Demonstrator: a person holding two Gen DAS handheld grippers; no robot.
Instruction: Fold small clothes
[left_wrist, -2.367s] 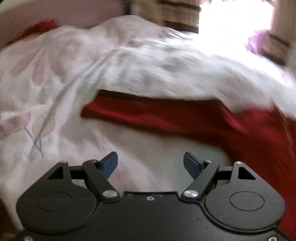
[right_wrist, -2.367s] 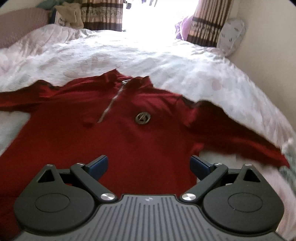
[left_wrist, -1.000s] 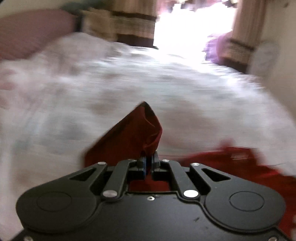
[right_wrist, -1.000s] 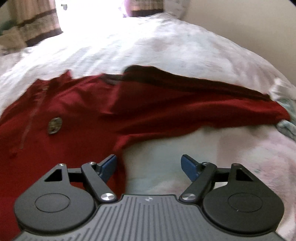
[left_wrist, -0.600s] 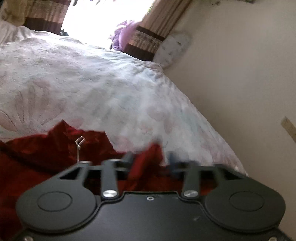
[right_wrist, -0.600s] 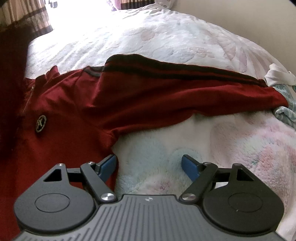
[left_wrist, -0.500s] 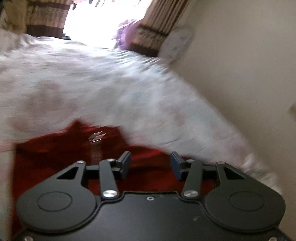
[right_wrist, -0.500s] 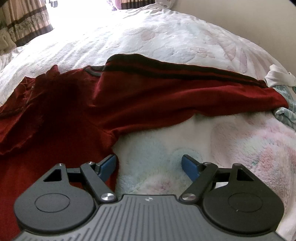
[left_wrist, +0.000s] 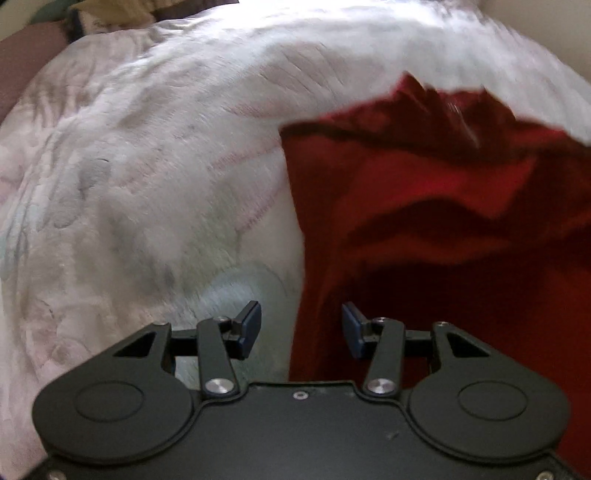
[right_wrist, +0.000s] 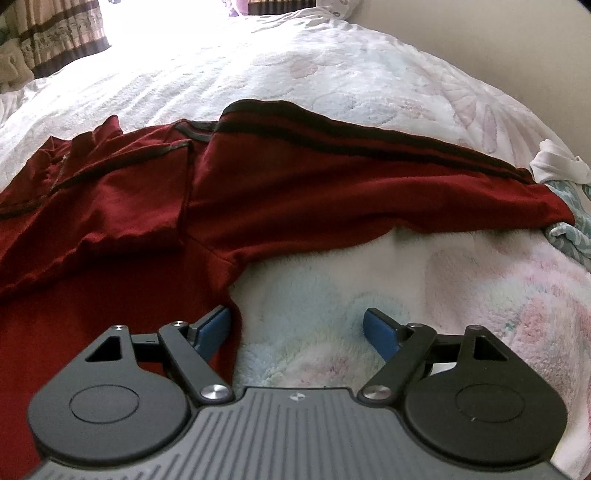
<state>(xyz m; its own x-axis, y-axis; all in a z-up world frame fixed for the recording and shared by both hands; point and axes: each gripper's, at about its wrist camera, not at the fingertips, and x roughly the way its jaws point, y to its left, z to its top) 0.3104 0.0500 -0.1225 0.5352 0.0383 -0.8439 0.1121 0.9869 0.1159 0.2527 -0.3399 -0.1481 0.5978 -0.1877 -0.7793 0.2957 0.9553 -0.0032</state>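
Observation:
A dark red long-sleeved top (right_wrist: 122, 206) lies flat on the bed, its left sleeve folded across the chest and its right sleeve (right_wrist: 369, 177), edged with a dark stripe, stretched out to the right. My right gripper (right_wrist: 297, 328) is open low over the blanket, just below that sleeve's armpit. In the blurred left wrist view the red top (left_wrist: 443, 236) fills the right half. My left gripper (left_wrist: 299, 326) is open with nothing in it, straddling the garment's left edge.
A fluffy white blanket (right_wrist: 332, 66) with pale pink and blue flowers covers the bed. White and teal patterned cloths (right_wrist: 565, 192) lie by the sleeve cuff at the right. Striped curtains (right_wrist: 62, 33) hang at the far side, a beige wall (right_wrist: 498, 33) on the right.
My left gripper carried the left sleeve over the chest, let it go and swung back to the garment's left edge. My right gripper has stayed open in place.

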